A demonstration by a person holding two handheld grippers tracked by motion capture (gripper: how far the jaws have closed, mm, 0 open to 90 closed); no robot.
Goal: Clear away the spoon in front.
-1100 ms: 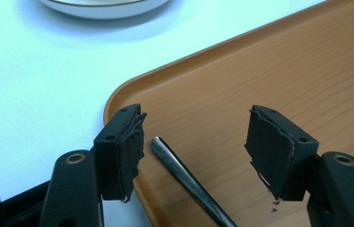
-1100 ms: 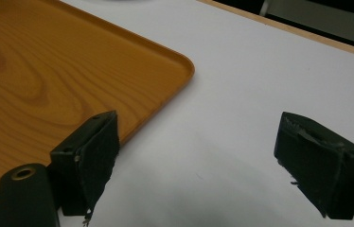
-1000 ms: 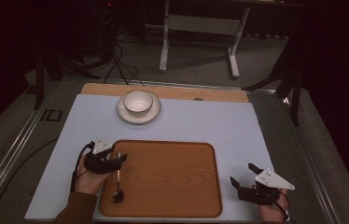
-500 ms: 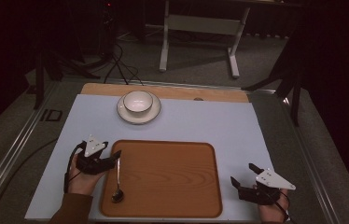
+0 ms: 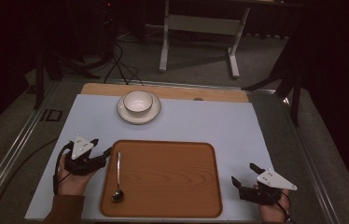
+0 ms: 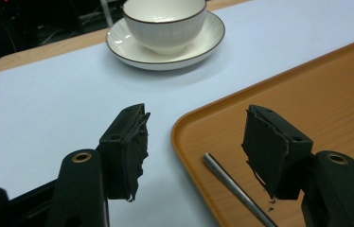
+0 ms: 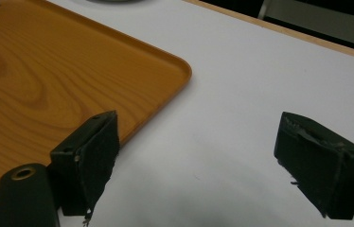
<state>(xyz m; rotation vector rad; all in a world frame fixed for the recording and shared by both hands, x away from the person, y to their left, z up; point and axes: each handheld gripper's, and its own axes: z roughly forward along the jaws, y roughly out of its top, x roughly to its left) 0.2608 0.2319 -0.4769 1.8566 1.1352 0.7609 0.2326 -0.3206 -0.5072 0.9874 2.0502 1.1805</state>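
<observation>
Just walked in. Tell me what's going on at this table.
A person sits at the table with a gripper in each hand. The left gripper is open at the left edge of the wooden tray, just beside the handle of a spoon that lies on the tray; it grips nothing. The right gripper is open and empty, to the right of the tray. A white bowl sits on a saucer farther back, untouched.
</observation>
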